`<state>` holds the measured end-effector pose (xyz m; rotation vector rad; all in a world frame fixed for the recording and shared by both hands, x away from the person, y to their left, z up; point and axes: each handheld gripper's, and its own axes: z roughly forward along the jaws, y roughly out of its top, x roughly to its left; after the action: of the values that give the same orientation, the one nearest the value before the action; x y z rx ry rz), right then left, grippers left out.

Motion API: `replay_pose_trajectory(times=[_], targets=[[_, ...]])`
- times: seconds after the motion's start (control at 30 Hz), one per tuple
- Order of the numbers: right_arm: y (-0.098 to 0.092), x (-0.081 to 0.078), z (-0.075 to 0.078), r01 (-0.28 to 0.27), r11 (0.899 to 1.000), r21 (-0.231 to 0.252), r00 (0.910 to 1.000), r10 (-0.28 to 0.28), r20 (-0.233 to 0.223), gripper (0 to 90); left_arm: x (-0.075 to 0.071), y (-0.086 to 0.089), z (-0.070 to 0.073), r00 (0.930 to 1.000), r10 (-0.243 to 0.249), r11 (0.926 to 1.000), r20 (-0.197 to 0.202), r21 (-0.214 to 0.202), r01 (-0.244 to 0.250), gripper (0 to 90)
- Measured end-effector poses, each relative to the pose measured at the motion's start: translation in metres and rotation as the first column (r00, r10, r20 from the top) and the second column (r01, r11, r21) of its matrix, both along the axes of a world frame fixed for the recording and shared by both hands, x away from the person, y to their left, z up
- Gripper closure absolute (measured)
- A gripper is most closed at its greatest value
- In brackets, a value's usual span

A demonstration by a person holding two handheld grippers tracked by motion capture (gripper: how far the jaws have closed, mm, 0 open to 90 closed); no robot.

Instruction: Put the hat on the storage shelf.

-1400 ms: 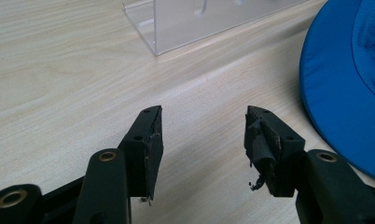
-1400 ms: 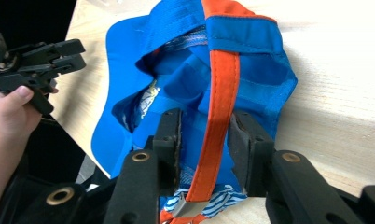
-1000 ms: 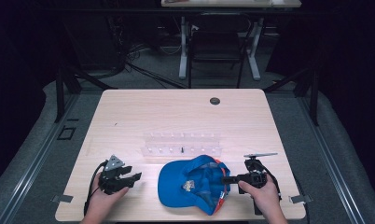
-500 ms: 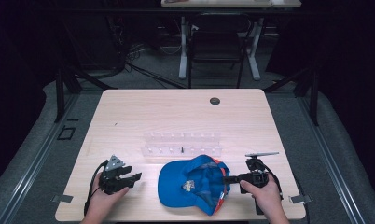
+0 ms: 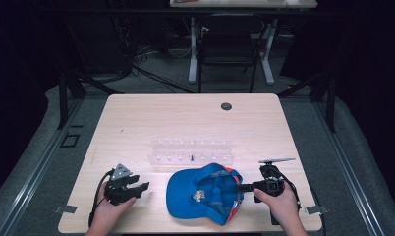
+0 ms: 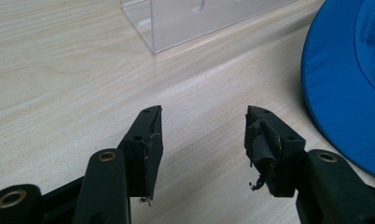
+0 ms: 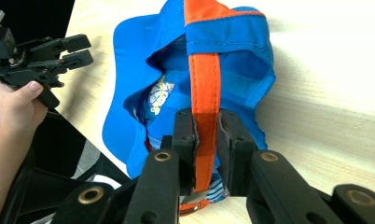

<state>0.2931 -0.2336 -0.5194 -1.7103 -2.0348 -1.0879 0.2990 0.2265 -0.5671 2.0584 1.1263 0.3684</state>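
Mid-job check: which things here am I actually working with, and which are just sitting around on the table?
In play:
- blue cap, upside down
- orange strap of the cap, clamped in the right gripper
- left gripper, open and empty beside the brim

Lying about:
- clear plastic rack behind the cap
- round dark grommet at the far edge of the table
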Motion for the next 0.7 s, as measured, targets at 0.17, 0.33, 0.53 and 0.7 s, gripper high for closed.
replay_pose_trajectory(times=[0.17,0.33,0.53,0.7], targets=[[-0.002,0.001,0.009,0.005,1.0,-0.029,0.9998,-0.004,0.018,78.4,0.0,-0.001,0.0,1.0,0.001,1.0,0.004,-0.001,-0.001,47.1],[-0.003,0.001,0.015,-0.005,0.999,-0.041,0.9999,0.005,0.016,78.5,0.0,-0.001,0.0,1.0,0.001,1.0,0.004,-0.002,-0.001,47.1],[-0.002,0.001,0.019,-0.004,0.998,-0.059,0.9998,0.006,0.02,78.5,0.0,-0.001,0.0,1.0,0.003,1.0,0.003,0.003,-0.003,47.1],[0.001,0.002,0.021,0.013,0.998,-0.067,0.9997,-0.011,0.022,78.4,0.0,-0.001,0.0,1.0,-0.003,1.0,-0.003,-0.001,0.003,47.1]])
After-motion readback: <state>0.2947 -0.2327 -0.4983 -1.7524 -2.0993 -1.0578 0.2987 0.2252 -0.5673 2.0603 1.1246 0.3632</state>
